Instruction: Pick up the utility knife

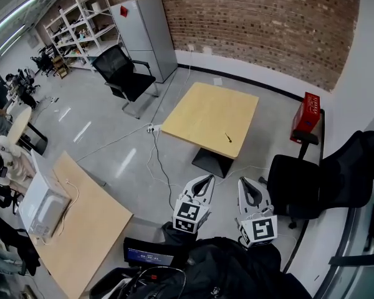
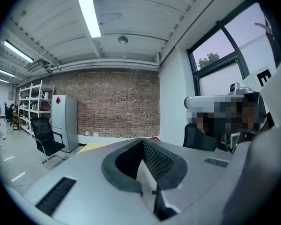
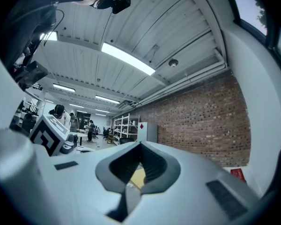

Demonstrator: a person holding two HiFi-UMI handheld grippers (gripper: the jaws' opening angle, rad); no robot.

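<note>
Slim dark utility knife (image 1: 227,137) lies by near-right corner of square pale-wood counter (image 1: 199,111), well ahead. Both pinched closed, empty: left tongs (image 1: 207,178), right tongs (image 1: 244,182). Risk: arriving unopened, they nudge knife off that edge.

**A:** Where is the table (image 1: 210,114) placed?

**B:** Mid-floor, at 12 o'clock from the left gripper (image 1: 210,177) and right gripper (image 1: 242,180), which are held side by side. The knife (image 1: 227,137) is laid on it, toward its 5 o'clock edge.

**A:** And around the table?

**B:** A chair (image 1: 121,73) is set at 10 o'clock, with the fridge (image 1: 143,36) behind it and shelves (image 1: 81,27) left of that. A crate (image 1: 306,113) is found at 3 o'clock, a second chair (image 1: 299,185) at 4 o'clock, and a desk (image 1: 87,235) at 8 o'clock, with a box (image 1: 43,204) on it.
</note>
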